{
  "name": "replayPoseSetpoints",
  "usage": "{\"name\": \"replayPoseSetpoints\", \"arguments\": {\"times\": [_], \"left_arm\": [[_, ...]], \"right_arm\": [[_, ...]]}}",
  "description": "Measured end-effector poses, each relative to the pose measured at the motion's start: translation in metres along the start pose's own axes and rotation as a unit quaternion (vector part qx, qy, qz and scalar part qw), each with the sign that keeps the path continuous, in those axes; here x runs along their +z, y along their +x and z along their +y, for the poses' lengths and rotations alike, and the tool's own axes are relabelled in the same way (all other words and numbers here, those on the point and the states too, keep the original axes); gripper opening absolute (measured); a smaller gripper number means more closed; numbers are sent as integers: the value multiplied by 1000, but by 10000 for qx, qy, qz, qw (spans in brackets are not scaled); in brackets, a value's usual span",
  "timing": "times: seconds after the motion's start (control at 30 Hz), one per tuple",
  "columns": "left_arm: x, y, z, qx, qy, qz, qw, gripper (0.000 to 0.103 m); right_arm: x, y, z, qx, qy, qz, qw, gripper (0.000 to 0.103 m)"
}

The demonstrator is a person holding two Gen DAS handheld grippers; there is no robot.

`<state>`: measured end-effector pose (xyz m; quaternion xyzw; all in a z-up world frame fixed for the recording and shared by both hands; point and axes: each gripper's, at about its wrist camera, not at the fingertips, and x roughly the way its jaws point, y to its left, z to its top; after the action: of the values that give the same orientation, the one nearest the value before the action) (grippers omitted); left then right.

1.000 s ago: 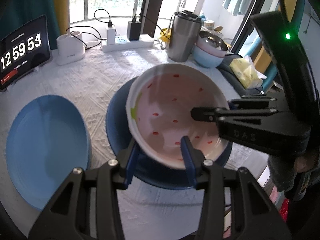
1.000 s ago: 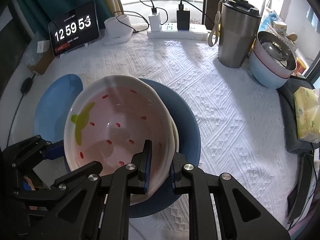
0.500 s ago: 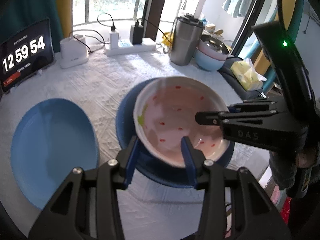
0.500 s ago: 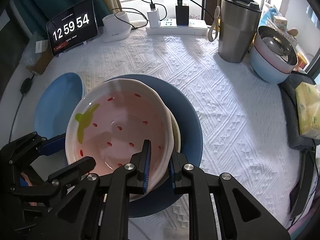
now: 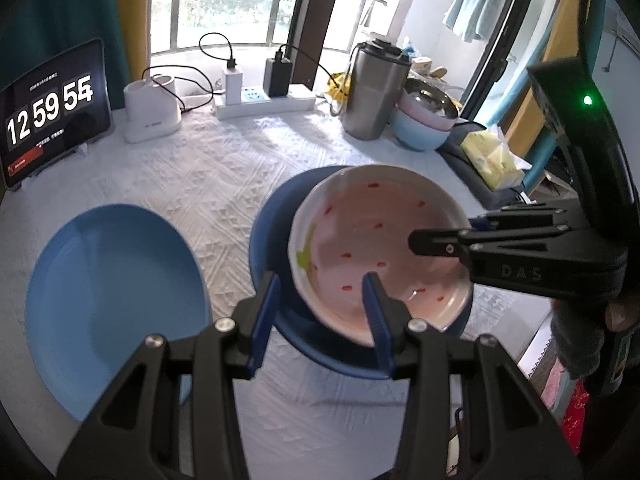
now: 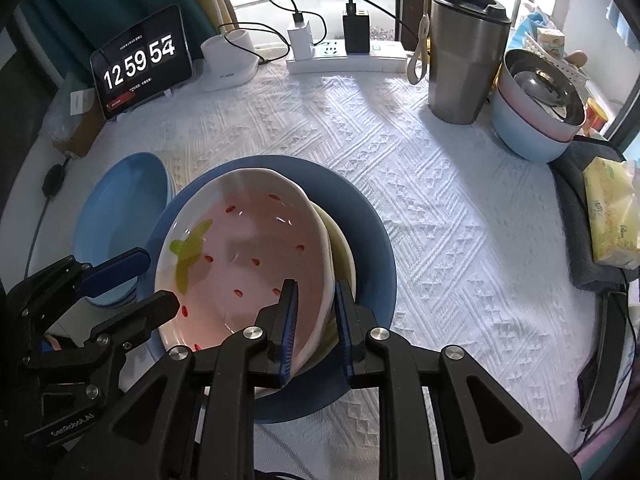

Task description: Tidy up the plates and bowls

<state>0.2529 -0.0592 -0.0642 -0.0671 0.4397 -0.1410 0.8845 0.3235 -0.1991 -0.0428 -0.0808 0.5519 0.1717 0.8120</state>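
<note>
A pink strawberry-patterned bowl (image 6: pixel 244 264) is seen resting inside a dark blue plate (image 6: pixel 372 240), with a pale cream dish (image 6: pixel 342 252) nested just beneath it. The near rim of the bowl is straddled by the right gripper (image 6: pixel 314 300), one pad inside the bowl and the other outside. Its jaws have just been opening, and a gap is visible between the outer pad and the rim, so the bowl is released rather than clamped.

The opposite edge of the bowl is straddled by the left gripper (image 5: pixel 320 300), one blue finger inside the bowl and the other over the dark blue plate (image 5: pixel 272 232). Its jaws are parted wider than the rim and no pressing on the bowl (image 5: pixel 380 248) is seen.

A light blue plate (image 5: pixel 116 300) lies to the left of the left gripper, apart from the dark plate. Farther ahead of both grippers, a steel tumbler (image 6: pixel 464 56) and stacked bowls (image 6: pixel 536 112) are set on the white tablecloth (image 6: pixel 440 200).
</note>
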Motion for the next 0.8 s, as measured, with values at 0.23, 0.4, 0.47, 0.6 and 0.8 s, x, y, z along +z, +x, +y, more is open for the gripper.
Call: {"name": "replayPoseSetpoints", "arguments": {"times": [0.23, 0.4, 0.47, 0.6, 0.8], "left_arm": [[4, -1, 6, -40, -31, -39, 10000, 45], [5, -2, 9, -40, -49, -43, 10000, 45], [5, -3, 11, -40, -65, -52, 10000, 45], [7, -8, 15, -19, -105, -107, 9999, 45], [10, -16, 22, 16, -146, -201, 9997, 45]], "right_arm": [[-2, -13, -2, -138, 67, -88, 9998, 26], [-4, -14, -7, -182, 116, -84, 9997, 26], [-4, -12, -8, -163, 153, -68, 9997, 26], [-2, -11, -13, -86, 256, -103, 9996, 26], [-3, -24, -17, -17, 356, -324, 9988, 26]]}}
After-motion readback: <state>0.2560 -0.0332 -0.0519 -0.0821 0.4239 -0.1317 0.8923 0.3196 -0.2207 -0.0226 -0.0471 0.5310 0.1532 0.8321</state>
